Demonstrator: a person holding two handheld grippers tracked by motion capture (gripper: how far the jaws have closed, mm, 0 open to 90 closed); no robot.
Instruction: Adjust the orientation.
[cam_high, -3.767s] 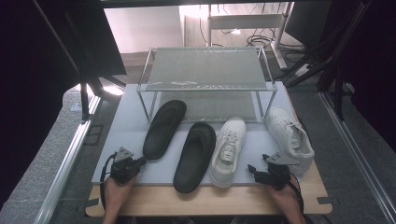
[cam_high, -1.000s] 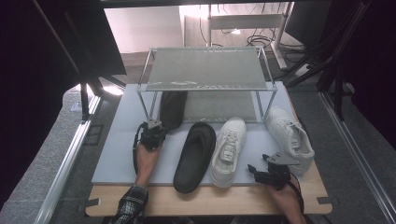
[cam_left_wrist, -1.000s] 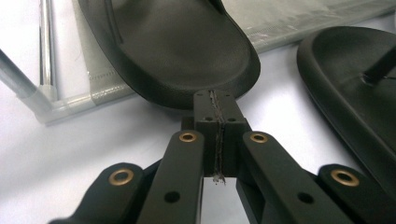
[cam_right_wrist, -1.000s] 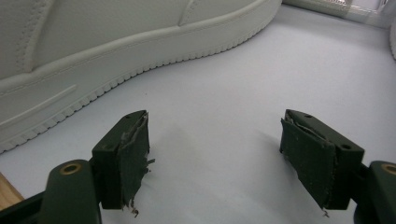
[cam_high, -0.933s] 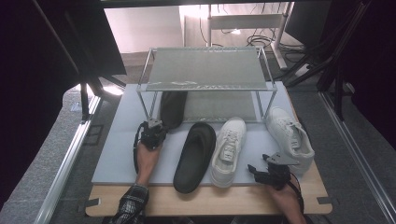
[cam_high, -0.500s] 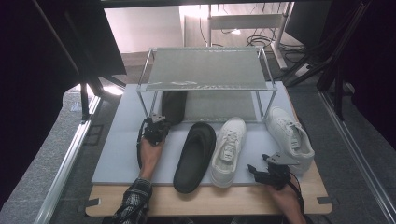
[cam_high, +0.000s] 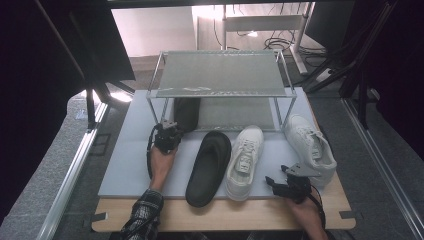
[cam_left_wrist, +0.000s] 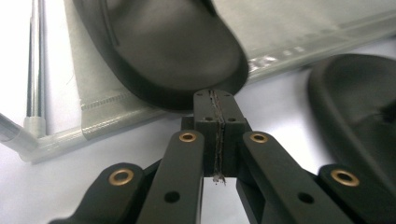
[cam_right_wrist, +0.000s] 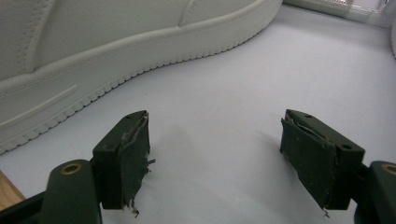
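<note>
Black slipper (cam_left_wrist: 163, 51): matt, smooth rubbery foam. White sneaker (cam_right_wrist: 93, 51): smooth leather-like upper, ribbed rubber sole edge. Rack (cam_high: 220, 75): bright metal tubing, grey mesh shelves. Worktop (cam_high: 125, 155): matt pale-grey mat over bare wood. Left gripper (cam_left_wrist: 216, 100): matt black plastic, brass rivets, frayed pads

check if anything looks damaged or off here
The dark pads on the open right gripper are frayed, with torn edges and loose threads. The black rubber slides are split up: one on the wire rack's lower shelf, one on the mat.
</note>
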